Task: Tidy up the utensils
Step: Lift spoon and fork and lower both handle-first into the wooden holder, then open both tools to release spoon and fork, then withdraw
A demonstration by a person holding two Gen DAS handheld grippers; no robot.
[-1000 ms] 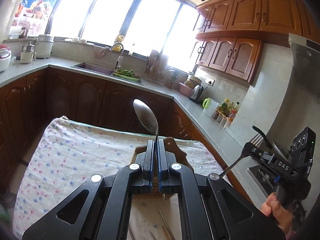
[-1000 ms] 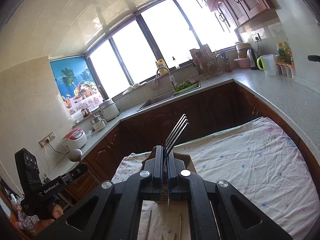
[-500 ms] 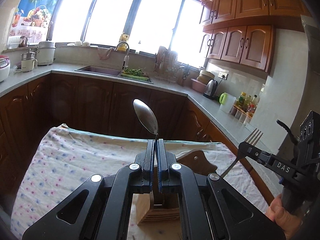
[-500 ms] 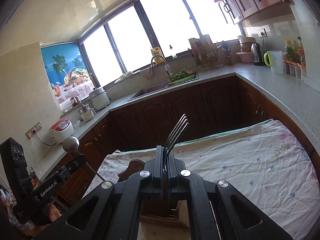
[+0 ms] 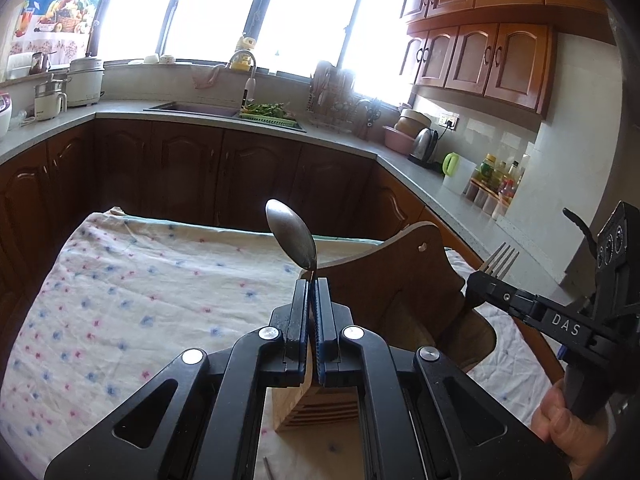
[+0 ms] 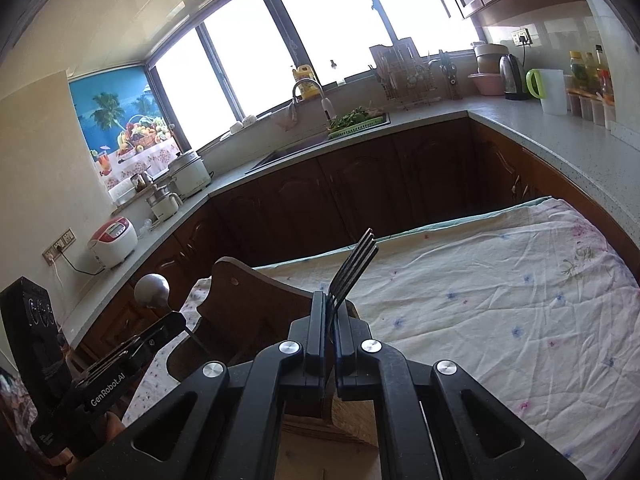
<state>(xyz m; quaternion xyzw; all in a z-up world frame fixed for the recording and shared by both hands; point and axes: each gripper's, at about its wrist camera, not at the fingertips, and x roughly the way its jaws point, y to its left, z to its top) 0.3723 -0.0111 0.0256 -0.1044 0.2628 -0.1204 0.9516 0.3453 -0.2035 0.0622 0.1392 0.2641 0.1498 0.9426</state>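
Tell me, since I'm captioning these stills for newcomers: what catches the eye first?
A spoon stands bowl-up, clamped in the left hand-held gripper, and a fork rises tines-up from the right hand-held gripper. Just beyond both sits a wooden holder on the flowered cloth, with bright windows behind.

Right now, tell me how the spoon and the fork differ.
1. The spoon ends in a rounded bowl; the fork ends in four narrow prongs.
2. The spoon is clamped in the left gripper; the fork is in the right gripper.
3. The spoon looks dull grey; the fork looks dark against the cloth.

Both are metal, stick out head first and are above the wooden holder.
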